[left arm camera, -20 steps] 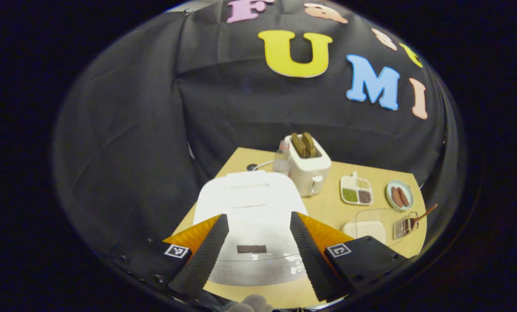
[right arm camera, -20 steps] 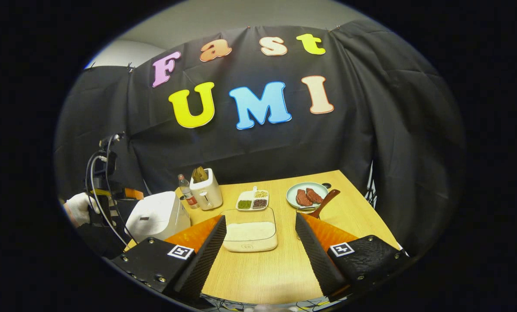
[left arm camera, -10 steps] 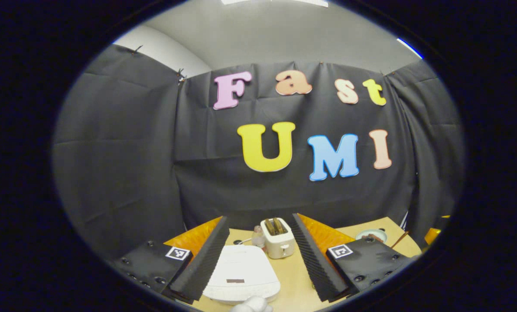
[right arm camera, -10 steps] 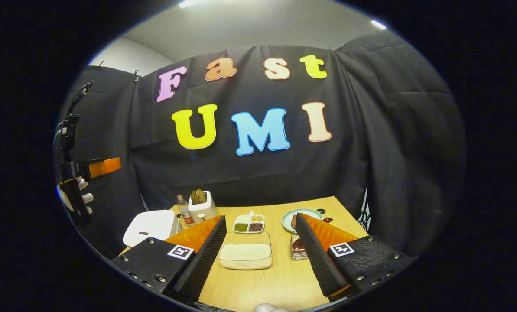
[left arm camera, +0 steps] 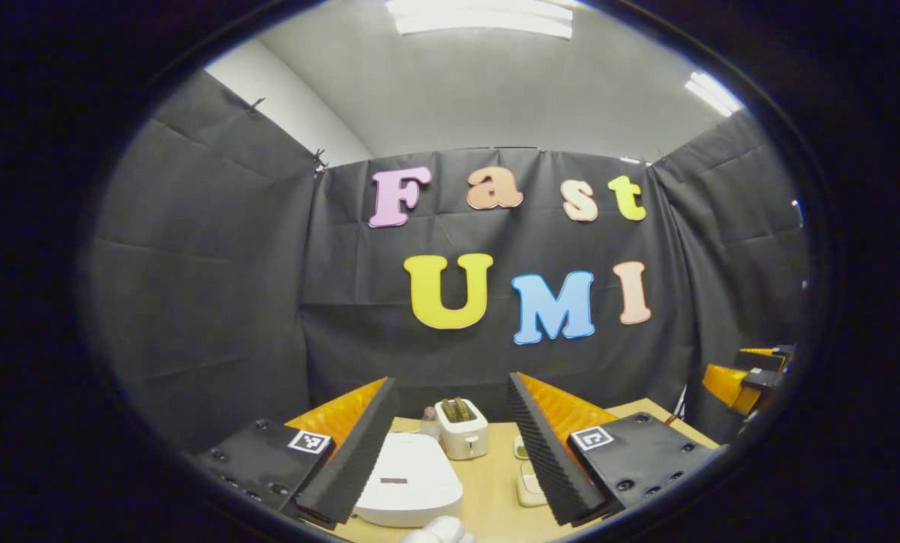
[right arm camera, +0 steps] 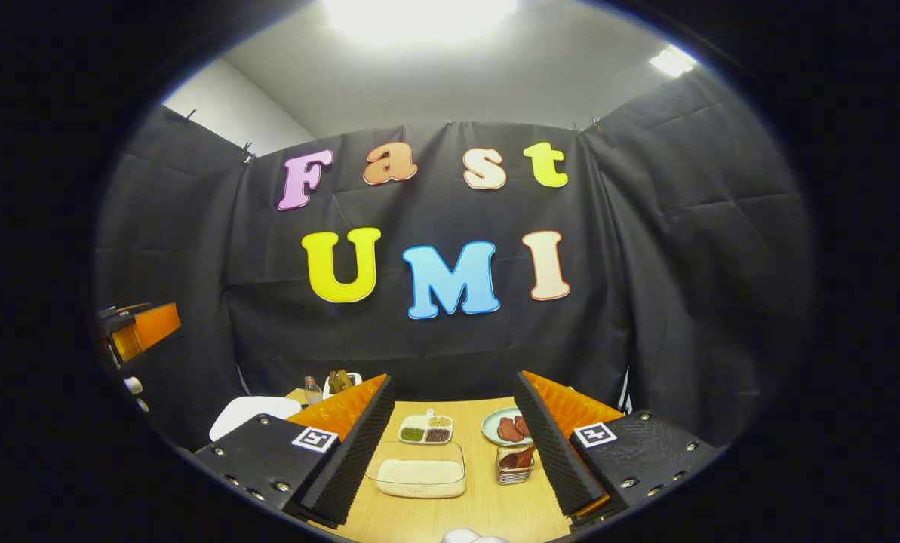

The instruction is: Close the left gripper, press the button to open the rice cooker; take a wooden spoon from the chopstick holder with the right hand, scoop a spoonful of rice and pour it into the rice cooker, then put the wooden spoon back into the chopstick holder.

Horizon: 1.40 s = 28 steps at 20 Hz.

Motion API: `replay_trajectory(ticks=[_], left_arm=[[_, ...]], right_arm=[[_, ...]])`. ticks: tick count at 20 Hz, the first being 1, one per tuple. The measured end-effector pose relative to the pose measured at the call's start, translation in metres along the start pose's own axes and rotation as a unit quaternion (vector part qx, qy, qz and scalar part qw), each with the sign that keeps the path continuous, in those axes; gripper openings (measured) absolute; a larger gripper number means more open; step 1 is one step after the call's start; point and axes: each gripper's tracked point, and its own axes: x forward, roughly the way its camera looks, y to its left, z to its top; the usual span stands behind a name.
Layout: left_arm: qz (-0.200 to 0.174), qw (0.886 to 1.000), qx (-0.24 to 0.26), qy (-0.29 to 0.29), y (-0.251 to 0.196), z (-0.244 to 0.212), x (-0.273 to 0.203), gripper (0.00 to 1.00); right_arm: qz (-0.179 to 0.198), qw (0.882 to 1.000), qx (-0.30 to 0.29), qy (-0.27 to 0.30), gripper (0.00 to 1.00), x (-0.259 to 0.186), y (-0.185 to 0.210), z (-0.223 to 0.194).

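The cooker [left arm camera: 410, 480] sits with its lid down at the table's [right arm camera: 487, 509] left front corner, white and low, with the toaster [left arm camera: 461, 428] and a bottle [right arm camera: 312, 391] just behind it. The rice box [right arm camera: 421, 470] lies near the front edge at mid-table, with rice level in it. Just right of it stands the holder [right arm camera: 514, 464], a brown spoon handle leaning out of its top. Farther back are a divided dish [right arm camera: 425, 429] and a plate [right arm camera: 504, 427] of meat.

Both grippers are held high and back from the table. The left gripper [left arm camera: 450, 445] has its fingers spread wide, framing the cooker and toaster; the right gripper [right arm camera: 454, 445] is equally spread, framing the box and holder. Neither holds anything.

A shut lid and a spoon in the holder fit either a job ahead or one already finished, so the stage cannot be settled.

As a judgement: if the button is to be pressed, spread fingers could straddle it and slide off the smooth lid. A reach for the spoon could tip the light holder or knock the box.
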Motion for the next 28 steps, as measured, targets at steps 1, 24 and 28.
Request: replay_trajectory(ticks=[1,24,28], left_arm=[[-0.004,1.0,-0.004,0.002,-0.004,-0.003,-0.002,1.0],[-0.001,1.0,-0.014,0.022,-0.009,-0.025,0.004,1.0],[-0.003,1.0,-0.003,0.018,-0.013,-0.023,0.001,0.99]], right_arm=[[0.001,1.0,0.002,0.0,0.98,0.0,0.002,0.002],[-0.006,1.0,-0.006,-0.002,0.98,-0.001,-0.001,0.014],[-0.008,1.0,-0.003,0.001,0.98,0.0,-0.002,0.012]])
